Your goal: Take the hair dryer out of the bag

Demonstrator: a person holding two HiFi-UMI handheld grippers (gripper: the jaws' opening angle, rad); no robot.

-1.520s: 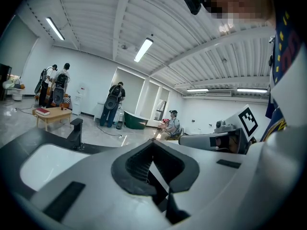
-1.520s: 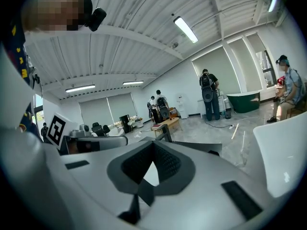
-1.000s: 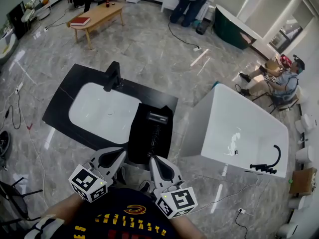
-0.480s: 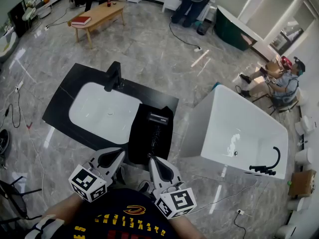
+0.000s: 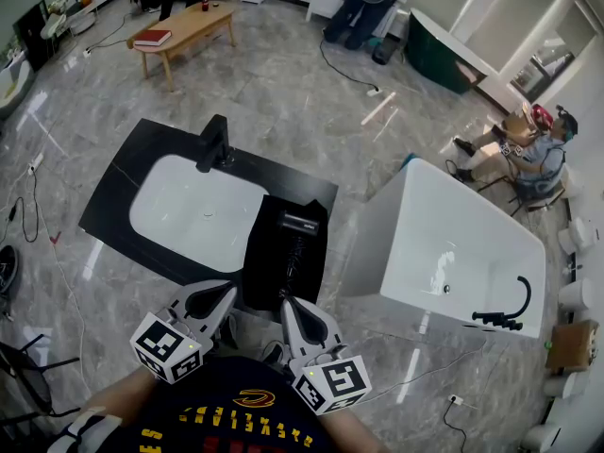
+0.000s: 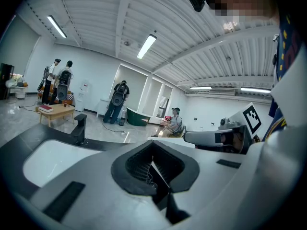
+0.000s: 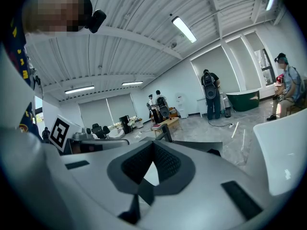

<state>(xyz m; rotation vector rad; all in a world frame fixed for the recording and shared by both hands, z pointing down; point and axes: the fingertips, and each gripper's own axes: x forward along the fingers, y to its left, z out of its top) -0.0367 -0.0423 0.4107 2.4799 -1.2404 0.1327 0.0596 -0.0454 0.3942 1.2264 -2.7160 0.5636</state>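
In the head view a black bag lies flat on the black countertop, just right of the white sink. At its far end rests a dark object with a pale label, and a thin cord runs from it down the bag. My left gripper and right gripper hover side by side at the bag's near edge, close to my body. Both are shut with nothing between the jaws, as the left gripper and right gripper show in their own views.
A black faucet stands behind the sink. A white bathtub sits right of the counter. Farther off are a wooden low table, standing people, a seated person and cables on the marble floor.
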